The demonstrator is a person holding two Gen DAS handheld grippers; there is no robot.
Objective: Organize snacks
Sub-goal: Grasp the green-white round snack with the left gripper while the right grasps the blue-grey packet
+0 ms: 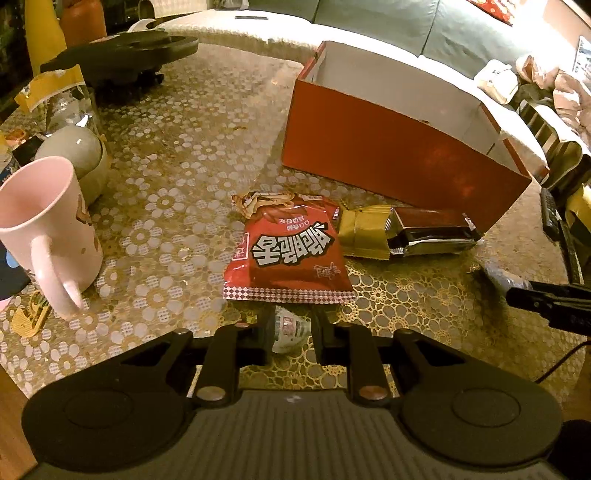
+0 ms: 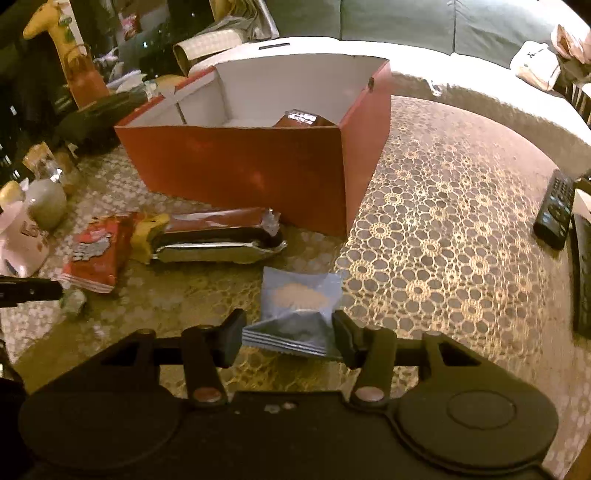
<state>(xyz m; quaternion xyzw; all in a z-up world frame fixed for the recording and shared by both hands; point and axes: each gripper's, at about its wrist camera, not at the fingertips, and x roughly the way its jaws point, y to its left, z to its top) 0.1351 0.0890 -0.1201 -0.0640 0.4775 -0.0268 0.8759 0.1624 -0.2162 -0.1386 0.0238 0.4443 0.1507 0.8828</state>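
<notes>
An open red box (image 1: pixel 388 155) with white inside stands on the table; in the right wrist view (image 2: pixel 258 162) a dark red packet (image 2: pixel 301 120) lies inside it. A red snack bag (image 1: pixel 288 251) lies before the box, next to a gold and brown bar packet (image 1: pixel 410 230). My left gripper (image 1: pixel 290 332) is open, its fingers either side of a small pale wrapped snack (image 1: pixel 290 328). My right gripper (image 2: pixel 288 332) is open around the near end of a blue packet (image 2: pixel 299 306) lying on the table.
A pink mug (image 1: pixel 48 229) and a round grey jar (image 1: pixel 74 151) stand at the left. A black remote (image 2: pixel 556 210) lies at the right edge. A black stand (image 1: pixel 125 55) and a giraffe figure (image 2: pixel 55 33) are at the back left. A sofa runs behind the table.
</notes>
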